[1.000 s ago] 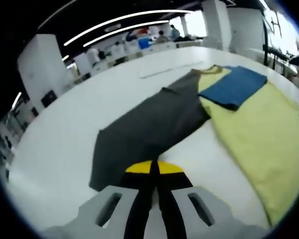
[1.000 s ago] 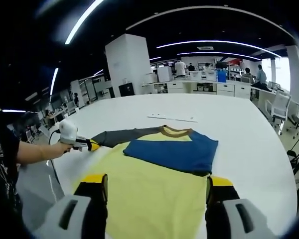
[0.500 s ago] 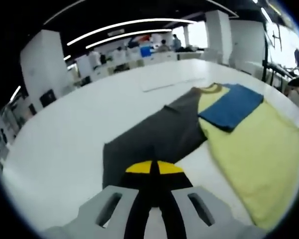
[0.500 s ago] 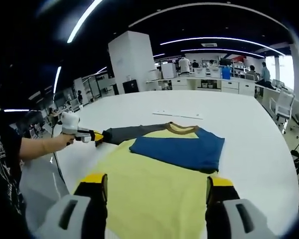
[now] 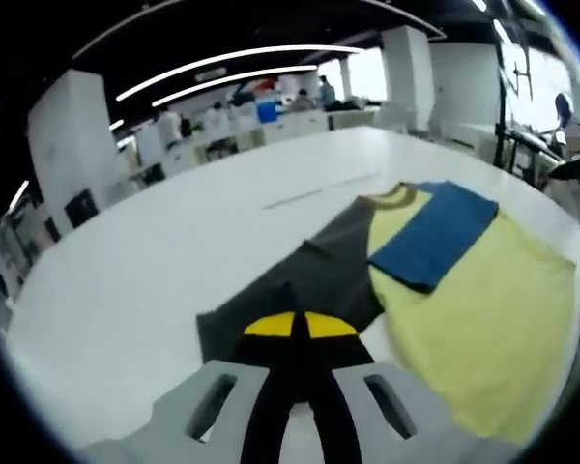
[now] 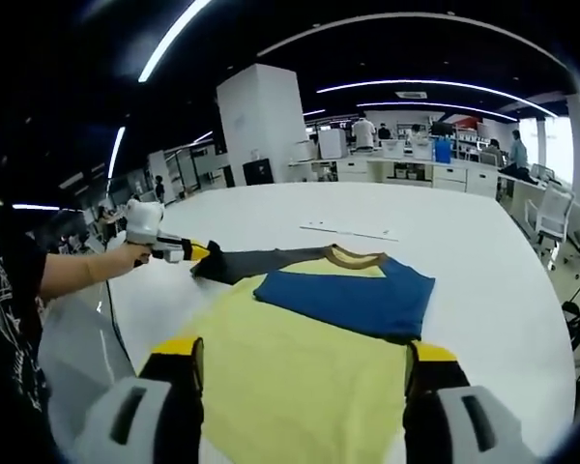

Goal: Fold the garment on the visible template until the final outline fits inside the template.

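Note:
A yellow shirt [image 6: 300, 372] with a brown collar [image 6: 354, 256] lies flat on the white table [image 6: 483, 290]. Its blue sleeve [image 6: 353, 295] is folded across the chest. My left gripper [image 5: 300, 326] is shut on the end of the grey sleeve [image 5: 314, 280], which is lifted and slack toward the yellow body [image 5: 474, 329]; the blue sleeve [image 5: 430, 237] lies beyond it. In the right gripper view the left gripper [image 6: 195, 252] holds the grey sleeve [image 6: 261, 261] at the shirt's left. My right gripper [image 6: 304, 362] hovers open above the shirt's hem, holding nothing.
A thin pale strip [image 6: 348, 232] lies on the table beyond the collar, also seen as a strip [image 5: 319, 188] in the left gripper view. The person's arm [image 6: 77, 275] reaches in from the left. Desks, chairs and people stand far behind the table.
My left gripper has raised the grey sleeve's end and carried it inward toward the shirt body, so the sleeve lies shorter and slack. The right gripper stays open over the hem.

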Demonstrator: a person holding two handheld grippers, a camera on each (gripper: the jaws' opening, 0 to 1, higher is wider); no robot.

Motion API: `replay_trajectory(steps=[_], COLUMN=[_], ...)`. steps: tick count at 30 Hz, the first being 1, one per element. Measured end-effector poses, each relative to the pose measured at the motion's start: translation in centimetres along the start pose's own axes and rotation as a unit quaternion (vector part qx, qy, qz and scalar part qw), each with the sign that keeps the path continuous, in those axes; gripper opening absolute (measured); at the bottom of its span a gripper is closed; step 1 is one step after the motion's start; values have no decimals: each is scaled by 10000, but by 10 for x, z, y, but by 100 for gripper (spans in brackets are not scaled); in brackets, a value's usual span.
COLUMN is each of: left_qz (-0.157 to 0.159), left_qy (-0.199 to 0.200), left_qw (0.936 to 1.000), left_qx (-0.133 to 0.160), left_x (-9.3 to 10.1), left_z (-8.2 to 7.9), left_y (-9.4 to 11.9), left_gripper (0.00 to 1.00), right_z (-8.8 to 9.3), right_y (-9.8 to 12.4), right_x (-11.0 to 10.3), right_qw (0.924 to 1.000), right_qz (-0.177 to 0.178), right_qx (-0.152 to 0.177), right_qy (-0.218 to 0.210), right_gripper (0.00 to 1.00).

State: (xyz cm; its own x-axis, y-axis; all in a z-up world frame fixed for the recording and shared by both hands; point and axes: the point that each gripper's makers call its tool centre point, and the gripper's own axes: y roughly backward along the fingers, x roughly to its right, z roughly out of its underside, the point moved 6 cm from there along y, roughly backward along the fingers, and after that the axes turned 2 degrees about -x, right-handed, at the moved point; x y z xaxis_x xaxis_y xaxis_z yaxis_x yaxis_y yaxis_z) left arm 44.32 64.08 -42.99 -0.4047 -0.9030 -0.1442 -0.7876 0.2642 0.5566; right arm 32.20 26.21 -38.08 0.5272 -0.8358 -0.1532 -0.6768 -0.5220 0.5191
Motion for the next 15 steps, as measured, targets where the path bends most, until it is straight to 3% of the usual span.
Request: replay_trajectory(steps=[15], left_qz=[373], left_qy=[-19], left_qw=[9991], left_qx=[219], left_x=[23], left_z=[-32], left_y=[-8], left_gripper=[0], right_z=[8], right_y=[8], right_x=[-3], right_qw=[9997], right_qz=[10], right_qx=[-190], right_qy=[142], right_gripper=[96])
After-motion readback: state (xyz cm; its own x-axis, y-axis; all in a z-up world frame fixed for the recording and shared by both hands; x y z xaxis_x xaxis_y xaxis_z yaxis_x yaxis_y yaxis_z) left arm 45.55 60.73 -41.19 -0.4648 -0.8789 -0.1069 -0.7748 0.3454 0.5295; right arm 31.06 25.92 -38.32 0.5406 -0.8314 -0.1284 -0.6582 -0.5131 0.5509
